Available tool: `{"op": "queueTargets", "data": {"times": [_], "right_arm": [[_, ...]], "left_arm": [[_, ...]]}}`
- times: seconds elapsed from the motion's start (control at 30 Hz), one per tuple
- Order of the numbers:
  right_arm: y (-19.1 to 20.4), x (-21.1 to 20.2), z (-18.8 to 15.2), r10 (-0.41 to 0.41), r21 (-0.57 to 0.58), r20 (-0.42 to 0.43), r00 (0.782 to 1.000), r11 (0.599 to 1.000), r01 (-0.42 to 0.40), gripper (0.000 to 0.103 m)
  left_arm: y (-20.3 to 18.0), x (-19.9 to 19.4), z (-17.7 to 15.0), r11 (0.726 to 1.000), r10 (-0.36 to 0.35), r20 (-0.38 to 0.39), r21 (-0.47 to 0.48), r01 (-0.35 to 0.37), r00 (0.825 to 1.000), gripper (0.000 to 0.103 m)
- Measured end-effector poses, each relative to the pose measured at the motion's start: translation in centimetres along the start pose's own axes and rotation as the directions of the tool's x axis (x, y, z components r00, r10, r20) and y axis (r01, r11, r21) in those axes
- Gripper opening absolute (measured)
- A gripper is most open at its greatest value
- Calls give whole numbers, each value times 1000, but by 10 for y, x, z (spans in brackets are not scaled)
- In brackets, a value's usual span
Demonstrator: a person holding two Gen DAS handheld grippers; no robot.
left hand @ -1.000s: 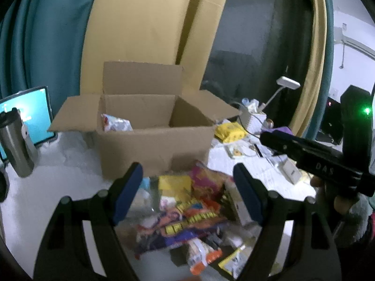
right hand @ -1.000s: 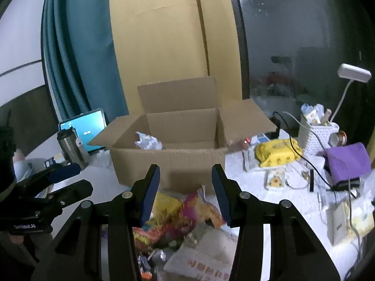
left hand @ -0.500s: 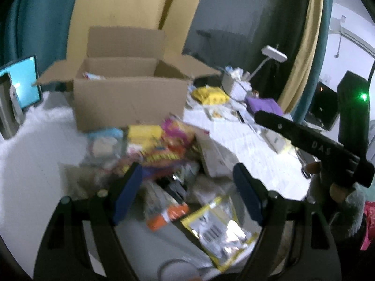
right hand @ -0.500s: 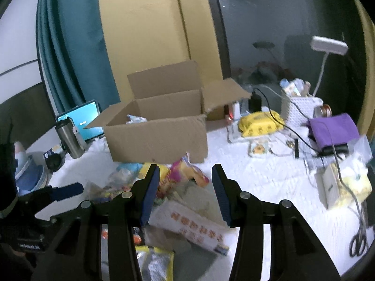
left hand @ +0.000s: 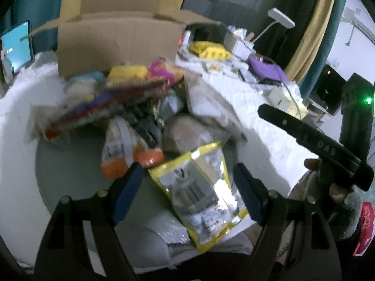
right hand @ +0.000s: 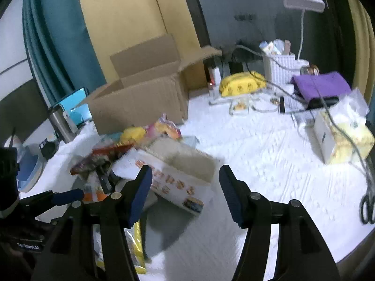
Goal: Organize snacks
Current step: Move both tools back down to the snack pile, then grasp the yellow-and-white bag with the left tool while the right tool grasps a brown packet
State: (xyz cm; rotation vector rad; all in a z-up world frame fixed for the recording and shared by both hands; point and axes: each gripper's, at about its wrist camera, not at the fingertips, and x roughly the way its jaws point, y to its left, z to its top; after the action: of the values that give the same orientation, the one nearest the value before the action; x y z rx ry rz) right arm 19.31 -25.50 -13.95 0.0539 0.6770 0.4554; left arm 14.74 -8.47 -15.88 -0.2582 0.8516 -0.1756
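A heap of snack packets [left hand: 121,107] lies on the white cloth in front of an open cardboard box [left hand: 117,39]. My left gripper [left hand: 187,187] is open and hangs low over a yellow-and-silver foil pouch [left hand: 201,199], which shows between the blue pads without touching them. An orange-ended packet [left hand: 121,157] lies just left of it. My right gripper [right hand: 185,190] has nothing gripped and its jaws are opening; a white packet with orange lettering [right hand: 173,178] lies just beyond its tips. The box [right hand: 140,98] stands behind the heap. Each gripper shows in the other's view: left [right hand: 68,196], right [left hand: 314,140].
A lit tablet [right hand: 72,107] and a steel flask [right hand: 62,124] stand left of the box. To the right are a yellow pack [right hand: 241,84], a white basket [right hand: 281,70], a desk lamp [right hand: 302,2], purple cloth [right hand: 321,84], a tissue box [right hand: 339,138], cables and scissors [right hand: 368,208].
Both grippers have dropped and tilted down toward the snack heap, so the box now sits higher and farther back in view. The right jaws stand wider than before.
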Motion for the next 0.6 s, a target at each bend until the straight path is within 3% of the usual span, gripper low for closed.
{"op": "queueTargets", "data": {"times": [0.07,0.17,0.43,0.6], "right_arm": [[-3,4,-5,5,7,-11,1000,1000,-5,63],[-6,6,-9,14,19,-19,1000,1000,-13,63],[-18,3,-17,20,27,-22,1000,999,-19,65],[-23,9,-21,14,20,-44,999,1000,-13,75]], "left_arm": [[-2,2,-4,1000,-1,-14,-6,1,1000,81],[-8,3,-7,1000,-10,-26,-10,10,1000,96],[-24,35,-13,999,30,-130,18,-27,991,96],[-27,42,-13,997,60,-111,58,-54,992,95]]}}
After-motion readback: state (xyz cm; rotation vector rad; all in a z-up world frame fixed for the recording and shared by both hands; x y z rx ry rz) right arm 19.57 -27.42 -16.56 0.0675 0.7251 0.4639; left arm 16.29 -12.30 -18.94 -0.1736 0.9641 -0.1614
